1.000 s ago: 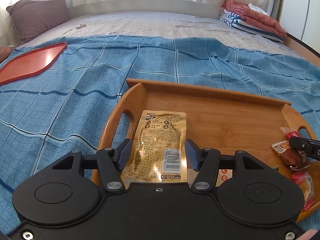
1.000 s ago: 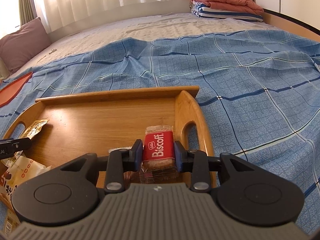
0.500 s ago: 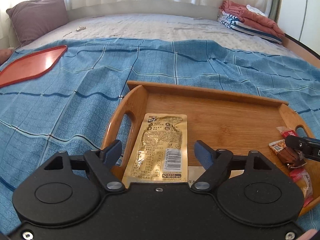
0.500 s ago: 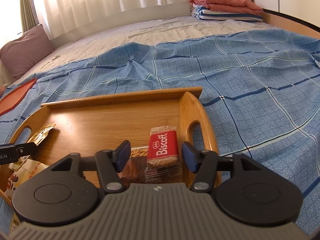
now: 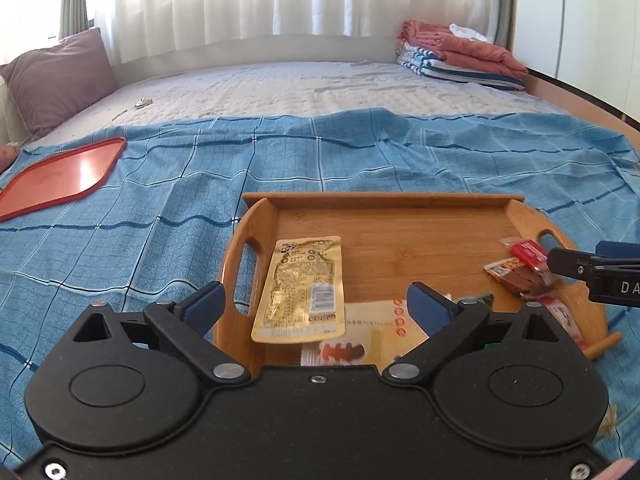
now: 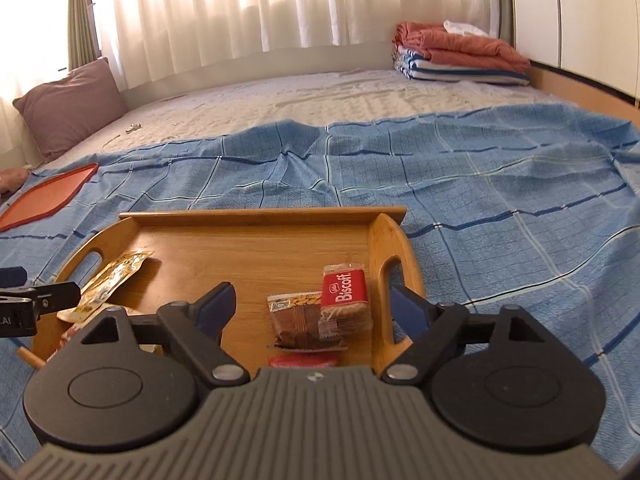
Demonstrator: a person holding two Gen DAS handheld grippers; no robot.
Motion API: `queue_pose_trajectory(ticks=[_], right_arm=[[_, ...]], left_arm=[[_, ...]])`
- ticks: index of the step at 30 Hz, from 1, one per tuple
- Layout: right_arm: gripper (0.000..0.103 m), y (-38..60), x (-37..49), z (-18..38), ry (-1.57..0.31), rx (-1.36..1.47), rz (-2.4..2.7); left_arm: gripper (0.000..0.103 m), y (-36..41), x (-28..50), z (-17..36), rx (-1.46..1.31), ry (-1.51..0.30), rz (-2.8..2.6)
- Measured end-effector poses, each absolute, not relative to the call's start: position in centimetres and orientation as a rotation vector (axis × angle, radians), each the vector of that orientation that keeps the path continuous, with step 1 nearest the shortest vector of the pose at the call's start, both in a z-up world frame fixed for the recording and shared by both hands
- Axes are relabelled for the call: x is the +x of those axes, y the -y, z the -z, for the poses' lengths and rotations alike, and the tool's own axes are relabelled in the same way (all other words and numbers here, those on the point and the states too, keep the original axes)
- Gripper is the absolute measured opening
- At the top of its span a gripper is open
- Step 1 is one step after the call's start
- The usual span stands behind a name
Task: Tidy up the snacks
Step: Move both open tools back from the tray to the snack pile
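Both tools, my left tool (image 5: pixel 316 308) and right tool (image 6: pixel 310 306), are opening wide, holding nothing; gold packet (image 5: pixel 304 284) and Biscoff (image 6: pixel 345 294) lie in the wooden tray (image 6: pixel 260 215) (near its handles). Lift clear, probably without snagging wrappers.

"Biscoff" stands on the red biscuit packet (image 6: pixel 345 293).

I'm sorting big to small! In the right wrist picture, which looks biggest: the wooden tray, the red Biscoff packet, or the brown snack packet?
1. wooden tray: by far the largest.
2. and 3. brown snack packet and red Biscoff packet: they look about alike, and the Biscoff overlaps the brown one, so I won't rank them.
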State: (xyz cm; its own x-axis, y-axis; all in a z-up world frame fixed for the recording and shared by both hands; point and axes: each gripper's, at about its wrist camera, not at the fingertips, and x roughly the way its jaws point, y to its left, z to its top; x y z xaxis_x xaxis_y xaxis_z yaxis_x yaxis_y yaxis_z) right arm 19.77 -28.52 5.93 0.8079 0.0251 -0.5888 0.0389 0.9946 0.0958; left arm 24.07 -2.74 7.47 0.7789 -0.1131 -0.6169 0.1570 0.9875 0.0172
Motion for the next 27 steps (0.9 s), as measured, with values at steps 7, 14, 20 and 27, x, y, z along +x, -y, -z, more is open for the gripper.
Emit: queue_pose_trajectory(ticks=[7,14,20,27], right_arm=[[0.097,27.9,15.3,-7.1,-0.578,0.074,-0.031],[0.103,26.6,10.9,-7.4,-0.517,0.001,-0.067],[0.103,25.7,7.7,-6.9,-0.508,-0.005,-0.111],[0.103,24.2,4.5,-5.0,-0.512,-0.036,-0.155]], left_arm=[[0.099,2.2,19.3,-8.3,0.08,-0.624,0.191],[0.1,1.4,15.7,-8.3,0.047,-0.63,0.203],[0.101,0.8,12.8,-7.4,0.025,-0.632,0.201],[0.101,0.7,10.3,-5.3,0.033,-0.663,0.202]])
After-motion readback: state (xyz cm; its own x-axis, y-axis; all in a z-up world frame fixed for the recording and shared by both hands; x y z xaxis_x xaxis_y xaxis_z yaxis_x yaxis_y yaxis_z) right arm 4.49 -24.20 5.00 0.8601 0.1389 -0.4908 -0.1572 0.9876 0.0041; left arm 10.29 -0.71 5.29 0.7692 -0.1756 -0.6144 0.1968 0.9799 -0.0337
